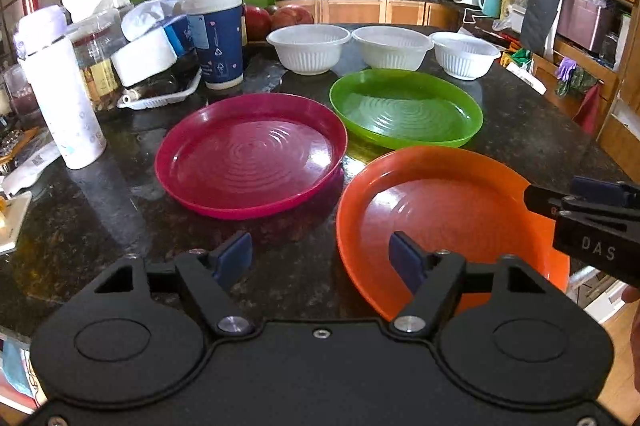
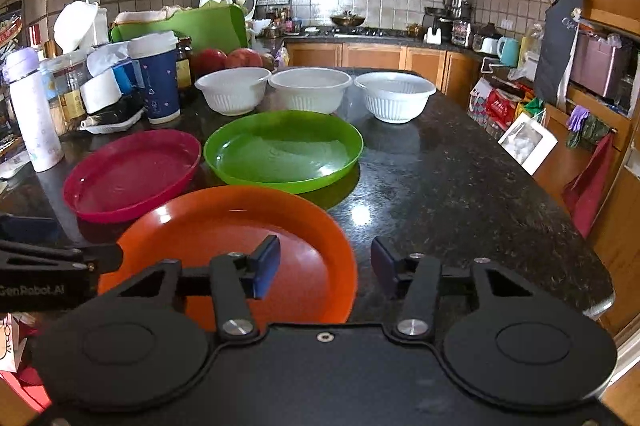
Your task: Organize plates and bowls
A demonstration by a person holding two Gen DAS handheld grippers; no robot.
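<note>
The orange plate point(image 2: 240, 222), round, glossy plastic with faint concentric rings in its well and a raised rim, lies flat on the counter directly under and ahead of the right gripper point(image 2: 325, 266). That gripper's jaws stand wide apart, gripping nothing: the left blue pad hangs over the plate's well, the right one outside its rim above bare stone. The left gripper point(image 1: 322, 254) is likewise spread wide and empty, its right pad over the same plate's near rim, its left pad over the counter.

Beyond the left gripper's jaws sits the magenta plate point(image 1: 250, 156), same ringed, shiny moulding, its edge just beside the orange one. Further ahead and to the right lies the green plate point(image 1: 406, 108), translucent and glossy, close to both others. Behind it three white bowls point(image 1: 308, 48) stand in a row, matte plastic with vertically ribbed walls and rolled lips, set close side by side.

All rest on a black speckled granite counter point(image 2: 460, 186), polished enough to mirror light. Left of the plates: a blue paper cup point(image 1: 216, 34) with a white lid, and a tall white cylindrical bottle point(image 1: 64, 102).
</note>
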